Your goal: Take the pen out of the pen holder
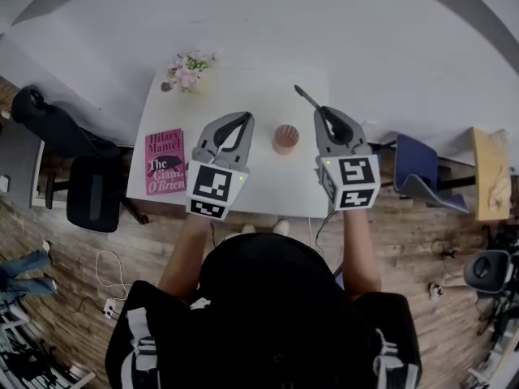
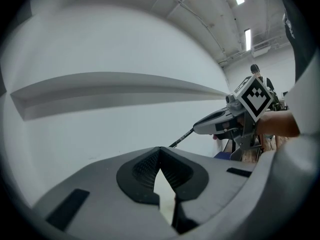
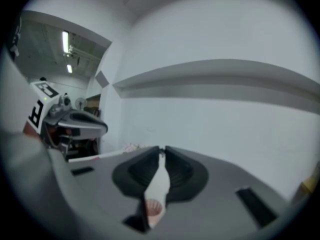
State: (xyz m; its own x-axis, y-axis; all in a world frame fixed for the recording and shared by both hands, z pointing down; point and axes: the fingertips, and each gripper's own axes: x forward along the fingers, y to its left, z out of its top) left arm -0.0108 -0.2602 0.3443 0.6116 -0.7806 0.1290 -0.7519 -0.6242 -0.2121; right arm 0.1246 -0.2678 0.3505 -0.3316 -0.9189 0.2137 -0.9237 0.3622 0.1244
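A terracotta pen holder [image 1: 285,138] stands on the white table [image 1: 243,87], between my two grippers and well below them. My right gripper [image 1: 320,110] is shut on a thin dark pen [image 1: 306,97], which sticks out past its tips, up and to the left, clear of the holder. In the right gripper view the pen is only a dark speck pinched at the jaw tips [image 3: 162,153], with the holder [image 3: 154,211] showing far below through the gap. The left gripper view shows the pen [image 2: 182,138] in the right gripper [image 2: 200,126]. My left gripper [image 1: 246,117] is shut, nothing between its tips [image 2: 160,149].
A pink book [image 1: 165,162] lies at the table's left front corner and a small bunch of flowers [image 1: 188,70] at its far left. A black office chair [image 1: 81,185] stands left of the table, a blue chair [image 1: 422,168] and a wooden stand [image 1: 491,173] to the right.
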